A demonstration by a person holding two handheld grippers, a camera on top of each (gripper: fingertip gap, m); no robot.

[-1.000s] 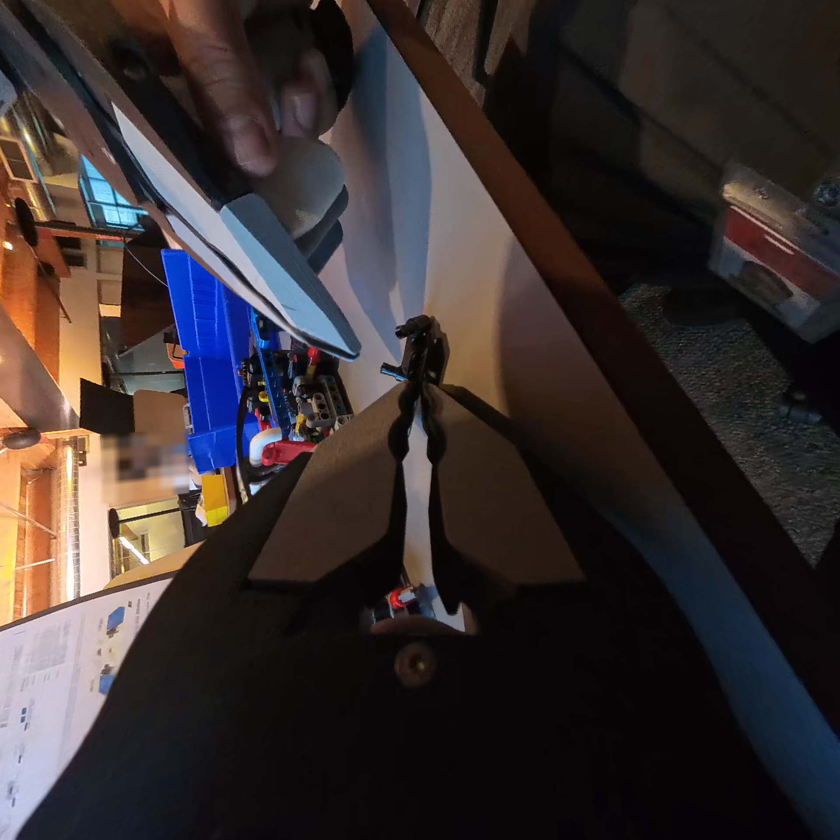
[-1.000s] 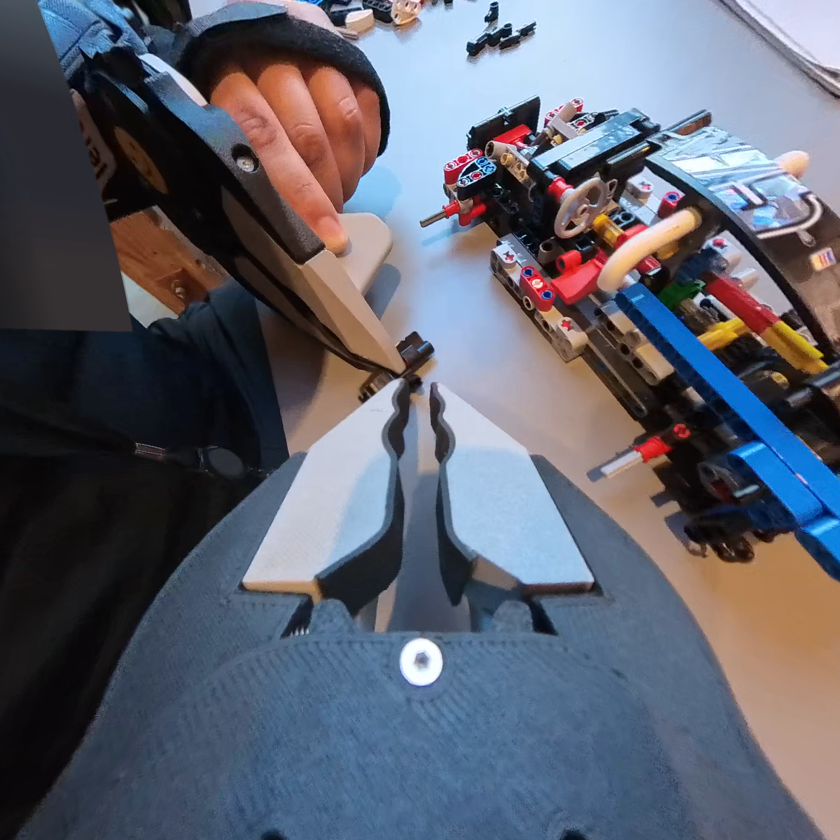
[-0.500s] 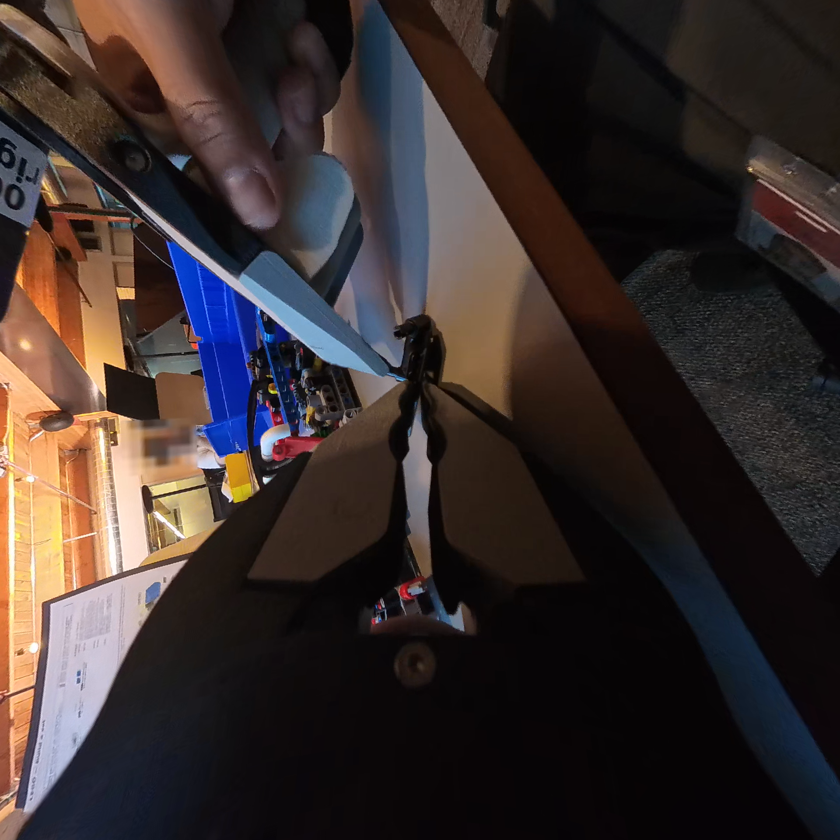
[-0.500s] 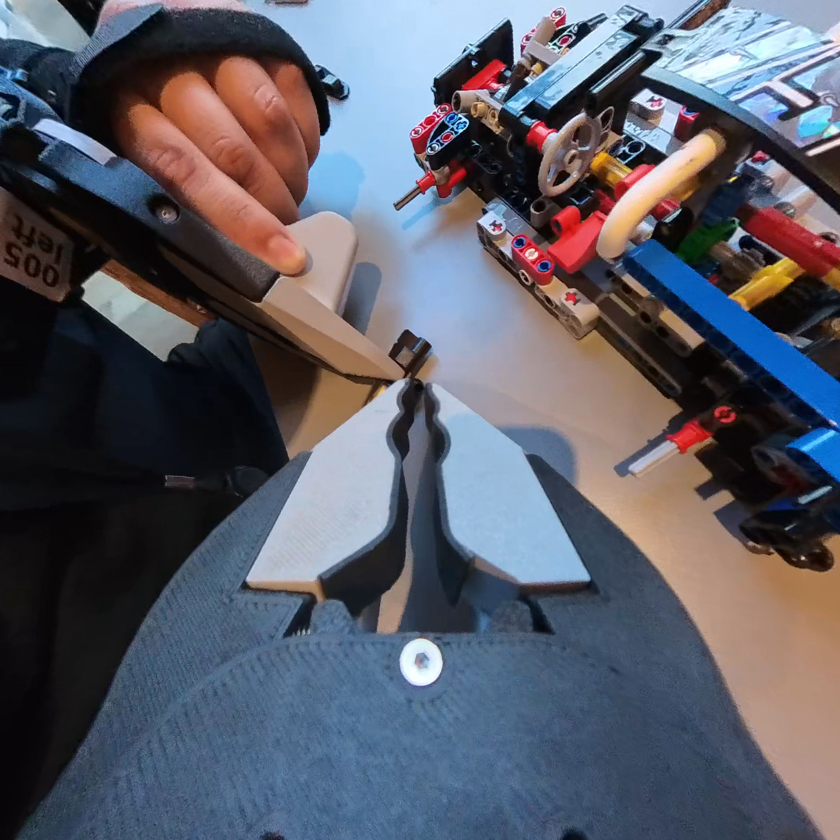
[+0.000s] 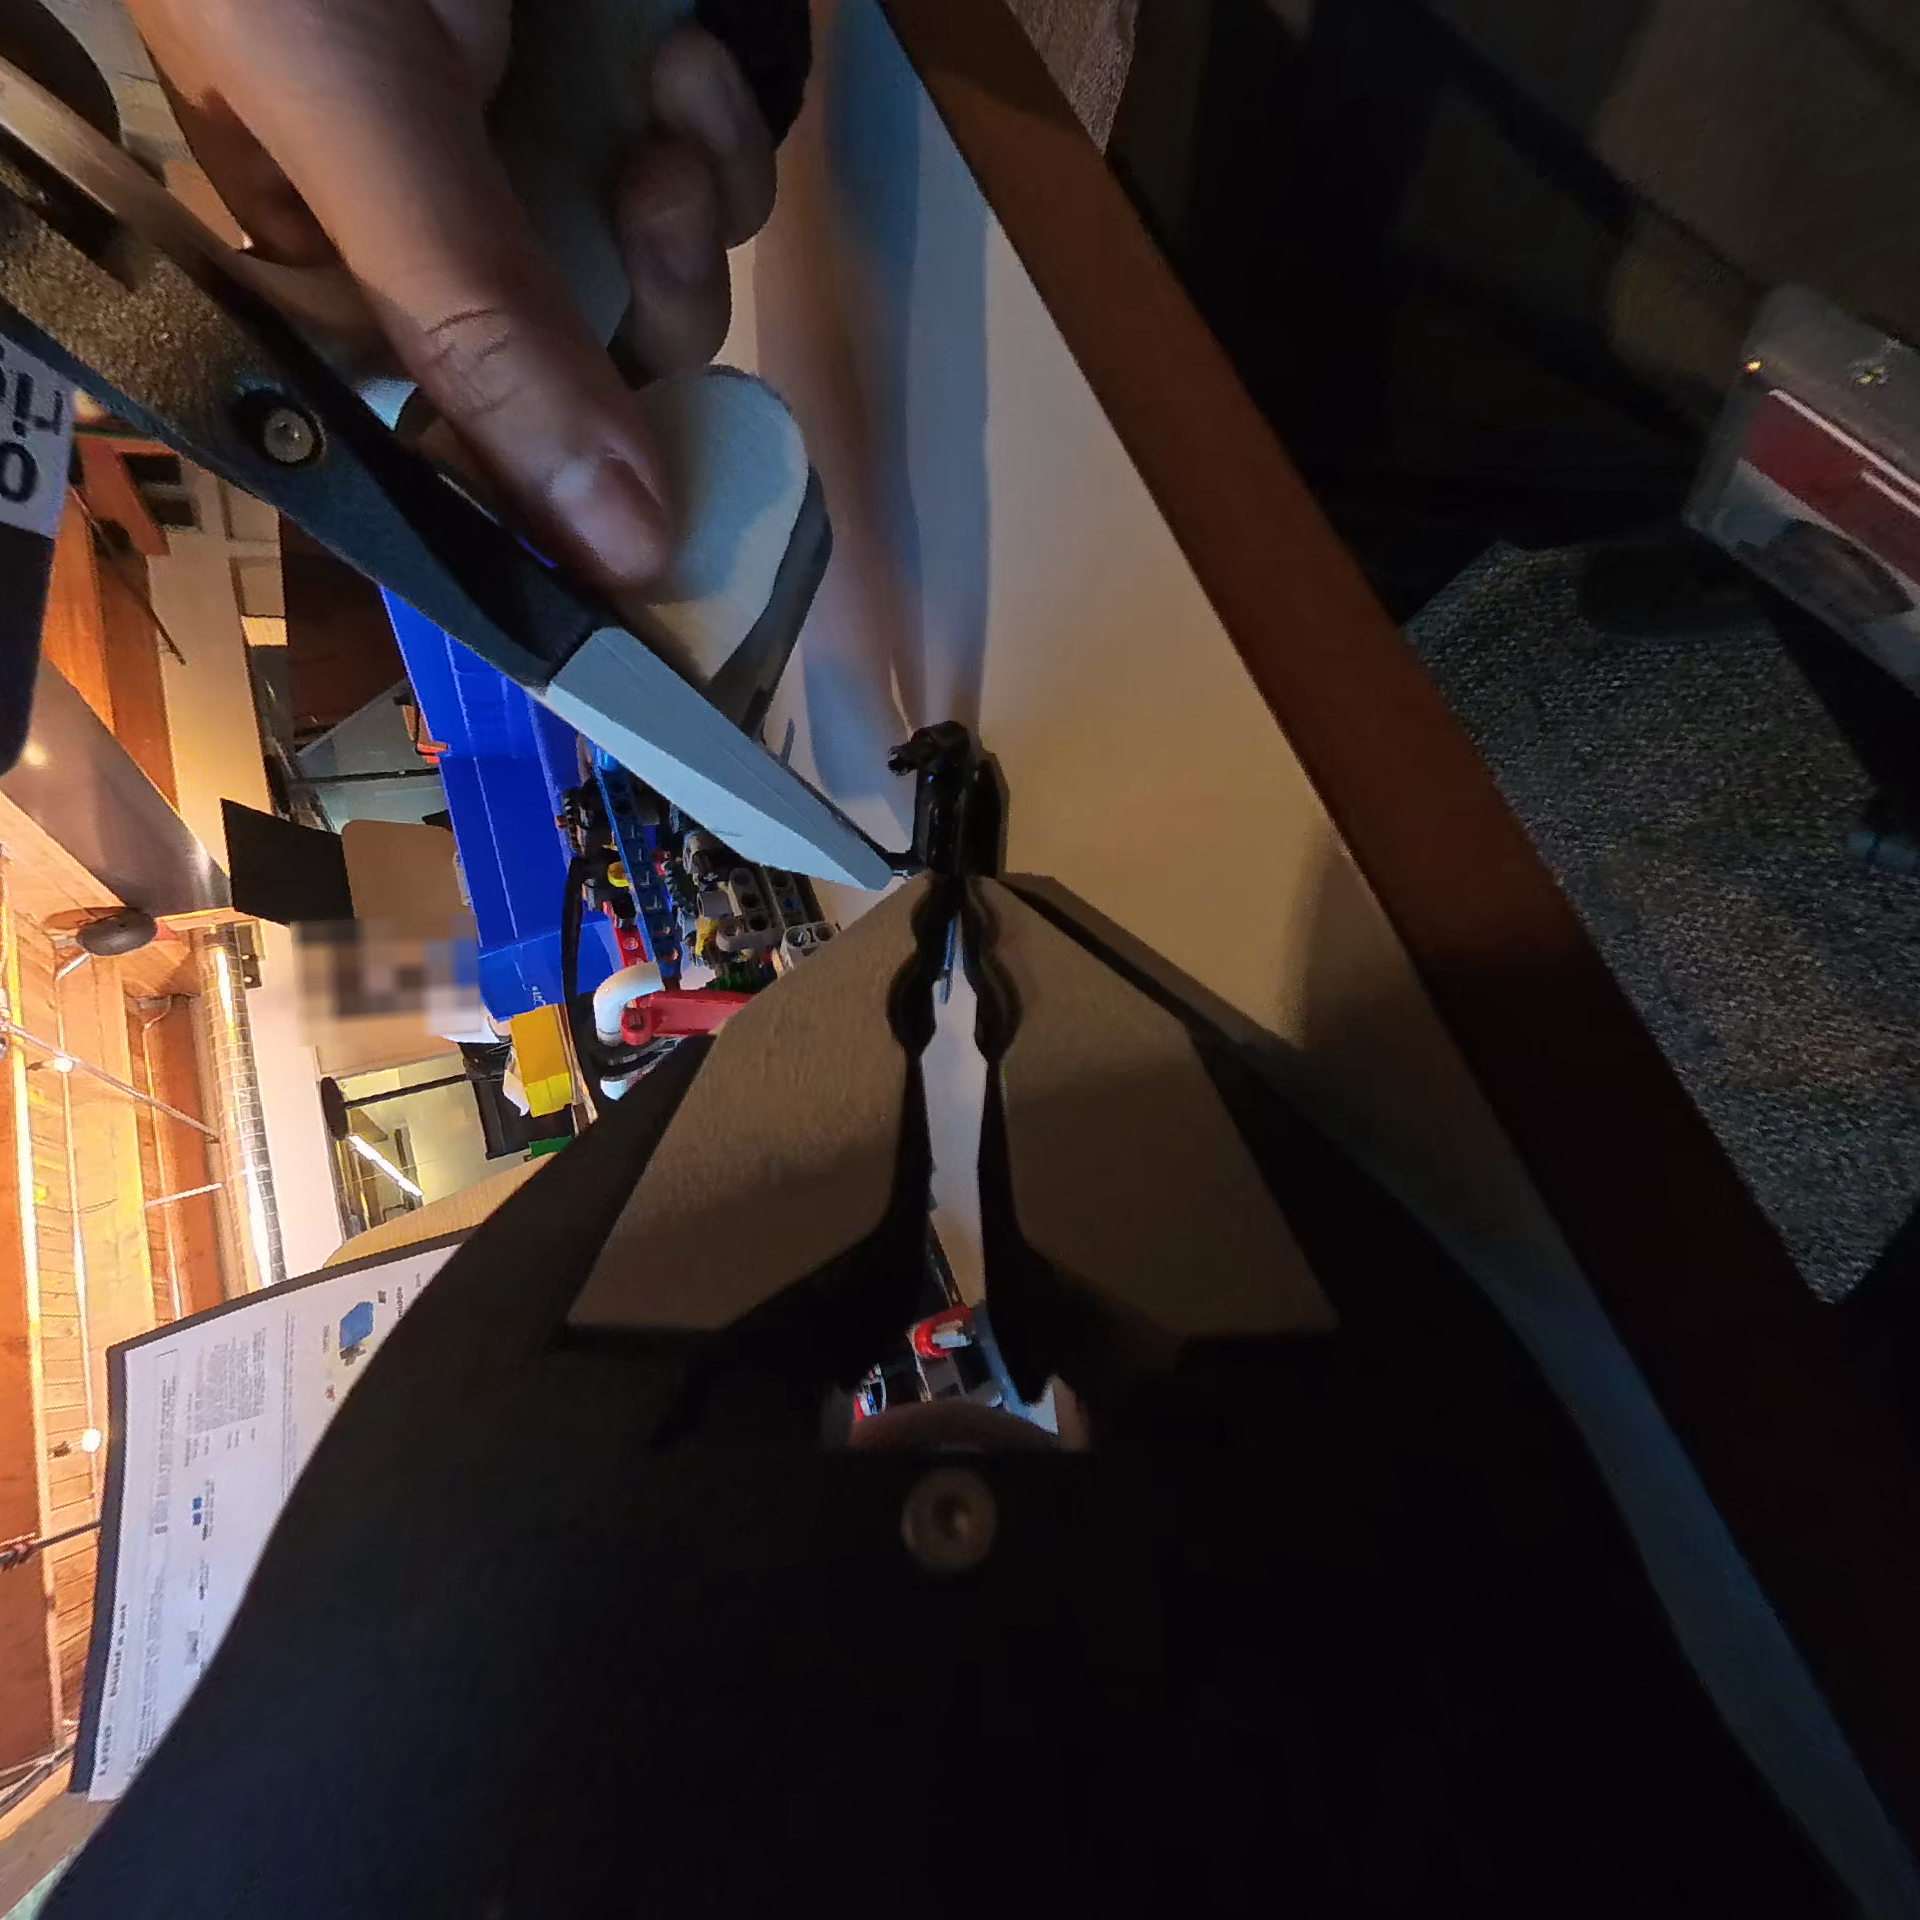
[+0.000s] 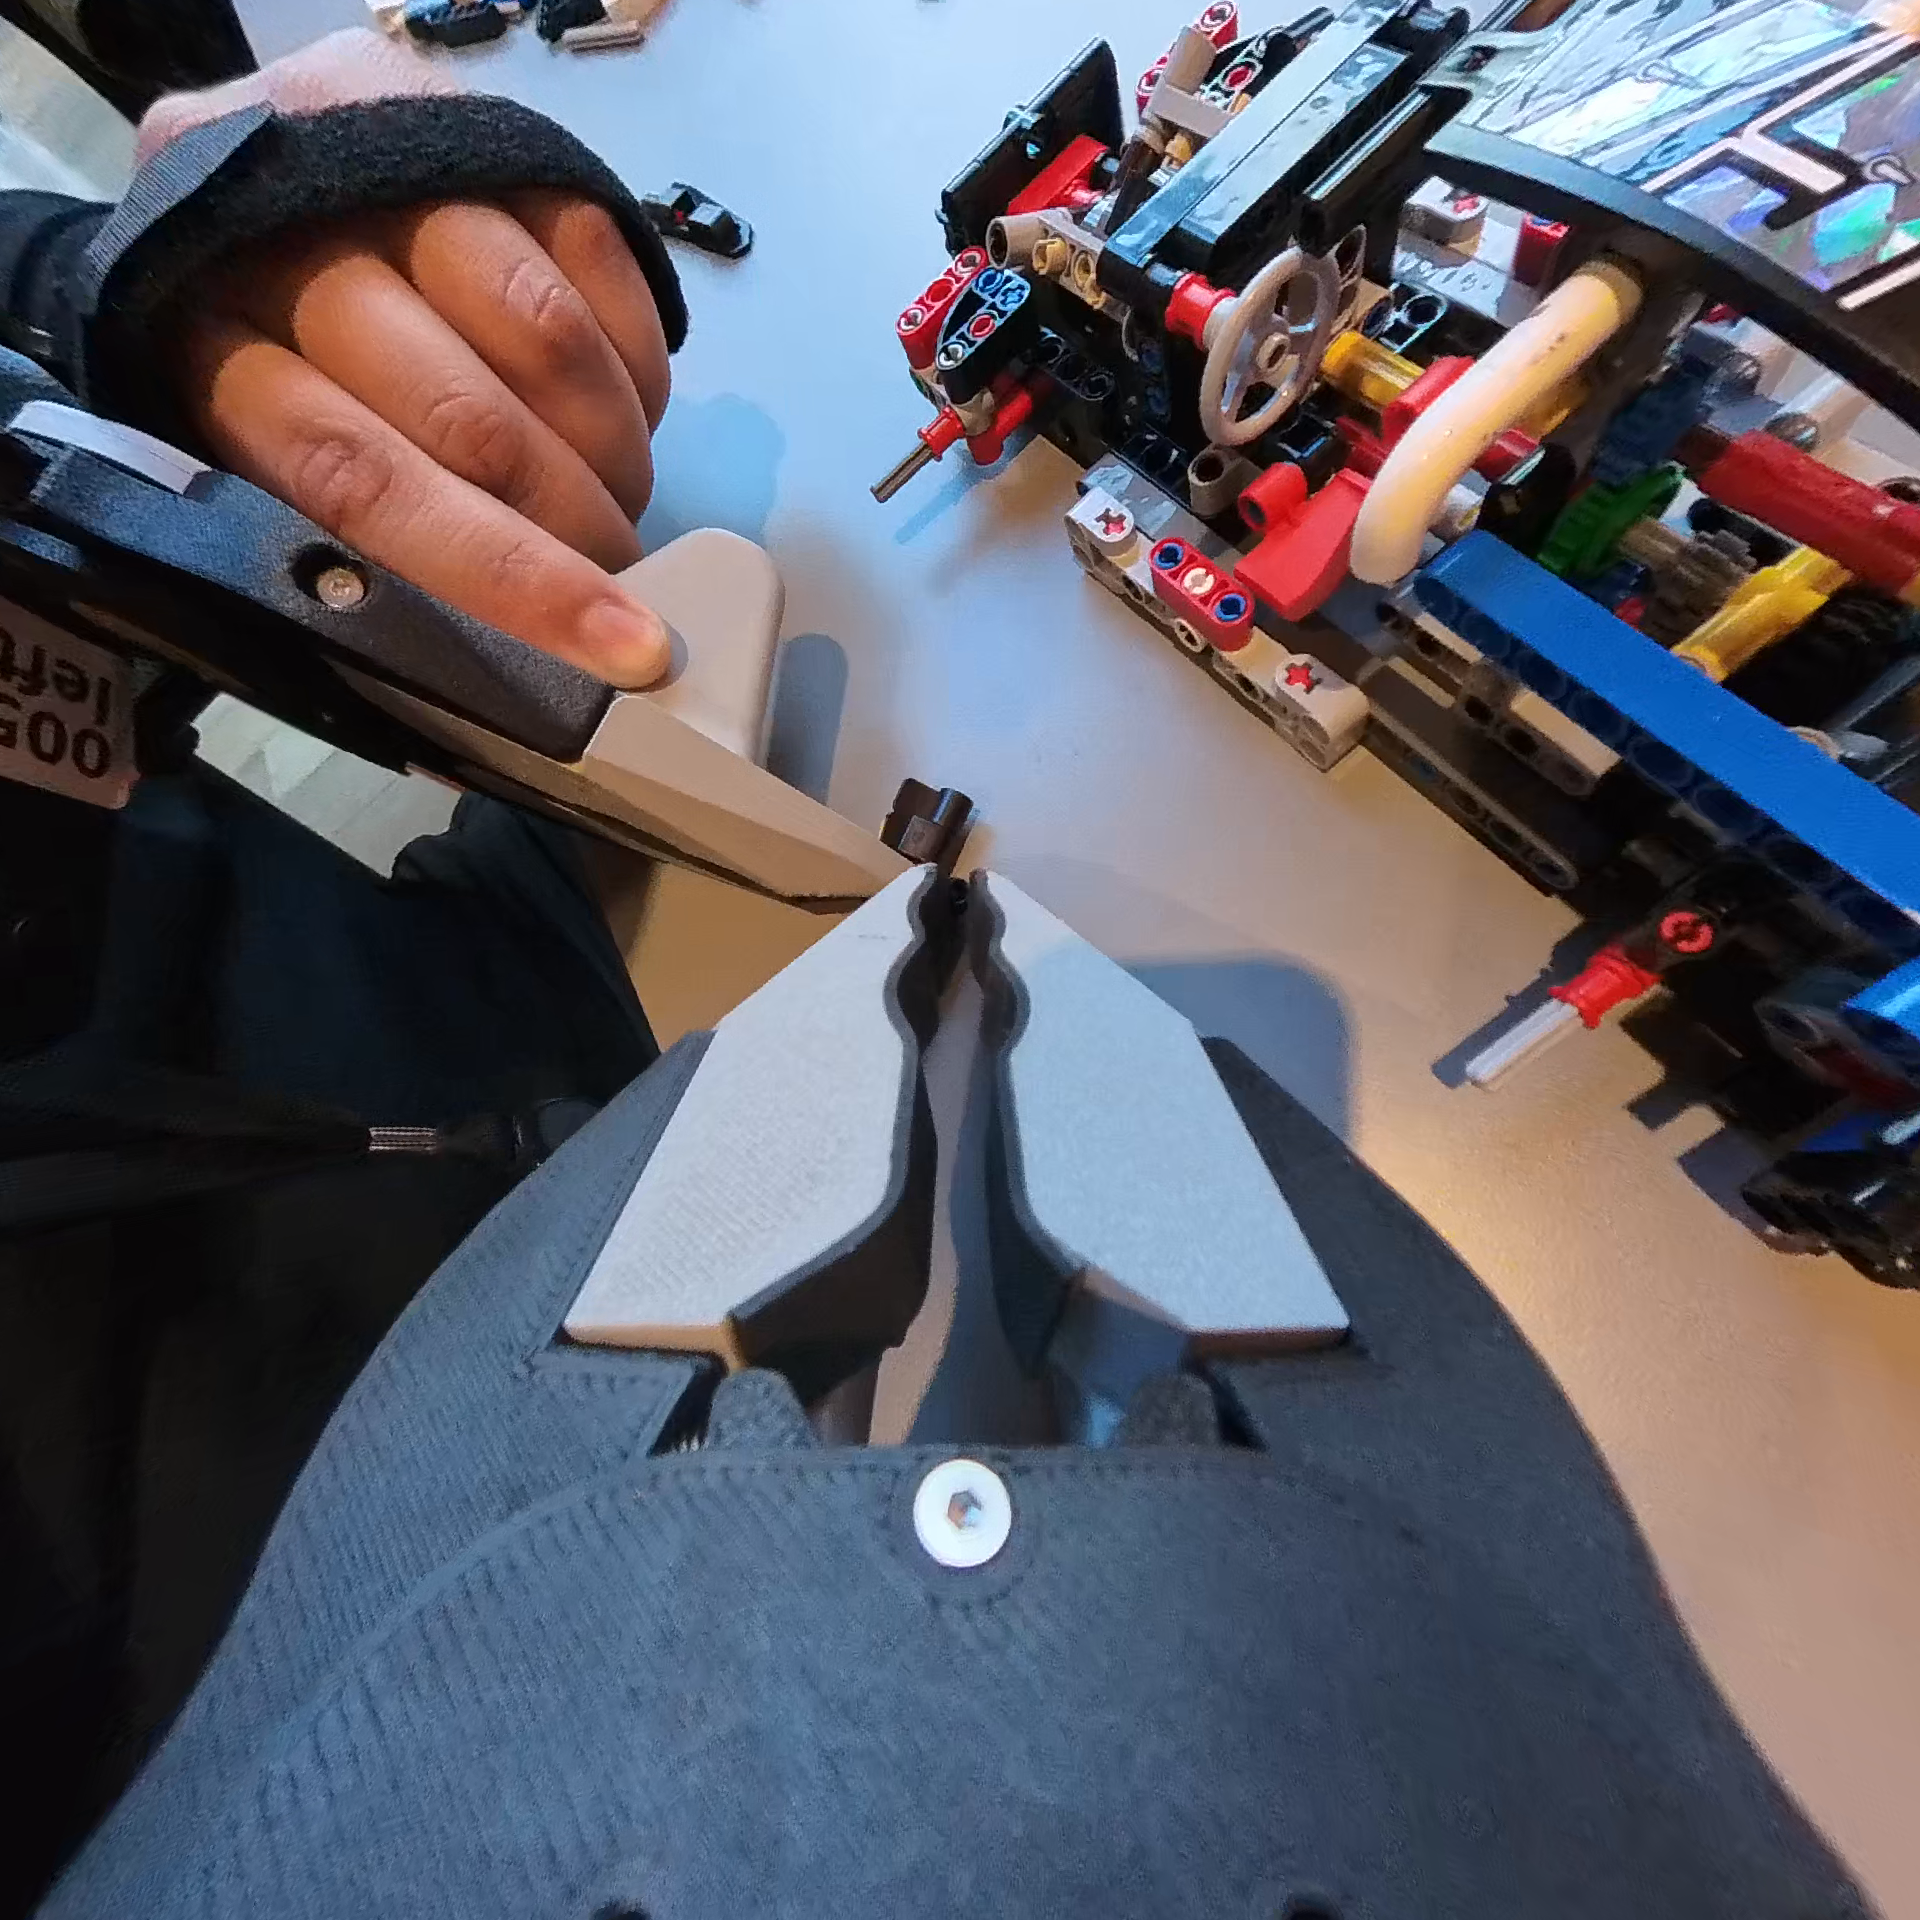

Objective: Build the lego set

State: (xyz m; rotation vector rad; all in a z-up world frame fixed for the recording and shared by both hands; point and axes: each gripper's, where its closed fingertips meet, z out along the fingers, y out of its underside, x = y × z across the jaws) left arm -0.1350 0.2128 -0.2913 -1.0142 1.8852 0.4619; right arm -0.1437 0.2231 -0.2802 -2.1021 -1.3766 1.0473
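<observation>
A small black lego connector [image 5: 951, 800] sits between my left gripper's [image 5: 951, 883] shut tips, held above the white table near its edge. In the right wrist view the left gripper [image 6: 862, 868] comes in from the left with the connector [image 6: 928, 821] at its tip. My right gripper [image 6: 951, 896] is closed on a short black pin [image 6: 954, 900] that sticks out of the connector. The right gripper also shows in the left wrist view [image 5: 878, 868], tip against the piece. The part-built lego car [image 6: 1455, 468], black, blue, red and yellow, stands to the right.
A person's hands [image 6: 447, 416] hold both grippers. Loose black pieces [image 6: 696, 218] lie far back on the table. A blue bin [image 5: 488, 748] and a printed instruction sheet [image 5: 208, 1455] stand behind the car. The table's brown wooden edge [image 5: 1351, 727] runs close by, with carpet floor beyond.
My right gripper moved up to the connector and its jaws closed on the pin. The left gripper kept its grip and stayed nearly still.
</observation>
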